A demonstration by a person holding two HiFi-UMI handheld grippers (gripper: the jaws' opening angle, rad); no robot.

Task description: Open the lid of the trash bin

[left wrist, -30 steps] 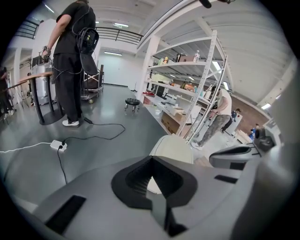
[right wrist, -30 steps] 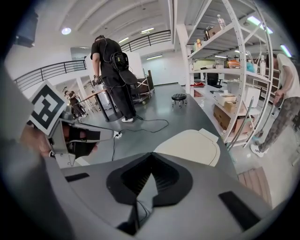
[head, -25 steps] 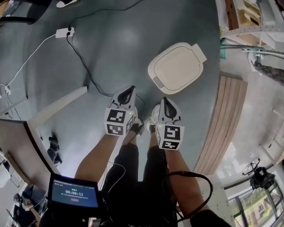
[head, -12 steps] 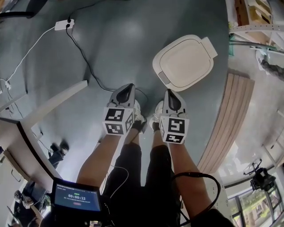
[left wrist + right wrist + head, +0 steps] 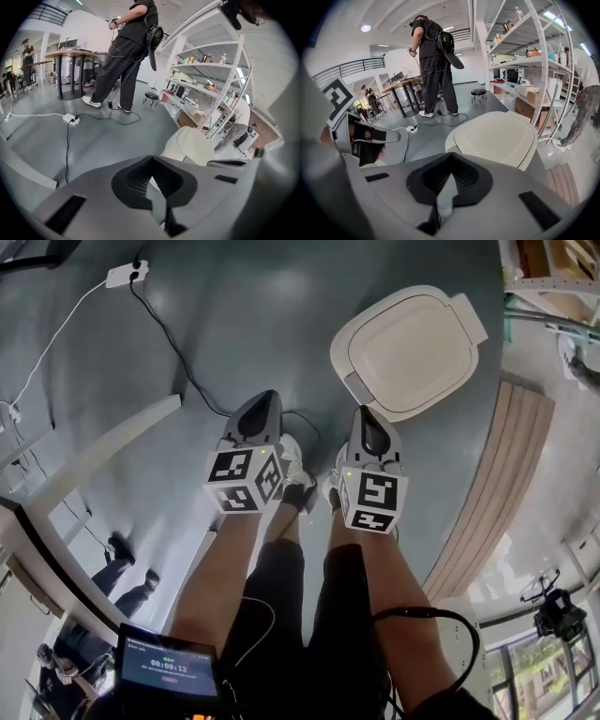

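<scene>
The trash bin point(image 5: 408, 351) is cream-white with a rounded square lid lying flat and closed; it stands on the grey floor ahead of me and to the right. It also shows as a bin point(image 5: 194, 145) in the left gripper view and as a bin point(image 5: 497, 136) just past the jaws in the right gripper view. My left gripper point(image 5: 262, 409) is held left of the bin, shut and empty. My right gripper point(image 5: 364, 423) hovers near the bin's front edge, apart from it, jaws together with nothing between them.
A black cable runs from a white power strip point(image 5: 122, 276) across the floor toward my feet. A white beam point(image 5: 103, 460) lies at the left, and a slatted wooden platform point(image 5: 502, 484) at the right. Metal shelving point(image 5: 525, 56) stands behind the bin. Another person point(image 5: 129, 51) stands farther back by a round table point(image 5: 75, 56).
Both grippers have come forward toward the bin, which now looks larger and nearer. The lid has stayed closed and both grippers have stayed shut.
</scene>
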